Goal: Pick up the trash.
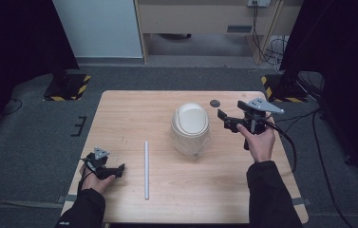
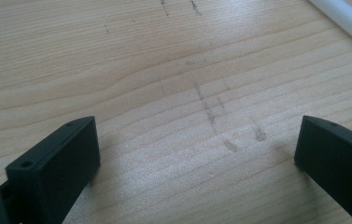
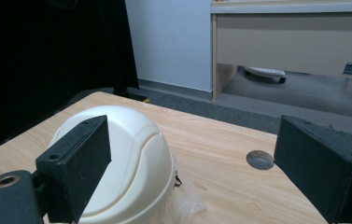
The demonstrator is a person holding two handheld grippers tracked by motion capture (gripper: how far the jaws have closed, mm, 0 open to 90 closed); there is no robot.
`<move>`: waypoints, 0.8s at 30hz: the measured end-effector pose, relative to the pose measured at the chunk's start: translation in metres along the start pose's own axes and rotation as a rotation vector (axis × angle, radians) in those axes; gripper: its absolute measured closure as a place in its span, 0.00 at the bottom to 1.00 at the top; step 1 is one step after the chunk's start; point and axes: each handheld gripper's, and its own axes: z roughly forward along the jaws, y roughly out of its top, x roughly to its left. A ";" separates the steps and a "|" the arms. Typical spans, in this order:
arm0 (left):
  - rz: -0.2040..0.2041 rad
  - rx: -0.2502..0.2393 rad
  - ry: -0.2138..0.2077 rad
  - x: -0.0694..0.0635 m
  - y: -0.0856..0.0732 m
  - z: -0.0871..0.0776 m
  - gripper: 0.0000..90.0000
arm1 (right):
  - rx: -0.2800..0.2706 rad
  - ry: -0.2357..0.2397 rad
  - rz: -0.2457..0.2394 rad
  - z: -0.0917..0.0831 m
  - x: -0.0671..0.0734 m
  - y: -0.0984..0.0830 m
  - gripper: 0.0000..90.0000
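Note:
A cream-white hard hat (image 1: 190, 124) sits near the middle of the wooden table (image 1: 134, 109), partly on a clear plastic wrap (image 1: 189, 149). My right gripper (image 1: 225, 119) hovers open just to its right, jaws pointing at the hat; in the right gripper view the hard hat (image 3: 131, 158) lies ahead between the wide jaws. A thin white rod (image 1: 146, 169) lies lengthwise left of centre. My left gripper (image 1: 115, 171) rests open at the table's front left, short of the rod. In the left gripper view the white rod (image 2: 346, 21) crosses the top right corner, with bare wood between the jaws.
A dark round cable hole (image 1: 214, 102) marks the tabletop behind the hat, also seen as a grey disc (image 3: 260, 159). Grey carpet surrounds the table; black stands with yellow-black bases (image 1: 66, 85) and cables (image 1: 271, 52) lie beyond its far corners.

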 end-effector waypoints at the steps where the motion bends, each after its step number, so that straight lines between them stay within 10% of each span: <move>1: 0.000 0.000 0.000 0.000 0.000 0.000 0.00 | -0.005 0.008 0.002 0.004 0.003 0.002 0.12; 24: 0.000 0.000 0.000 0.000 0.000 0.000 0.00 | 0.037 0.026 -0.005 0.046 0.028 -0.011 0.14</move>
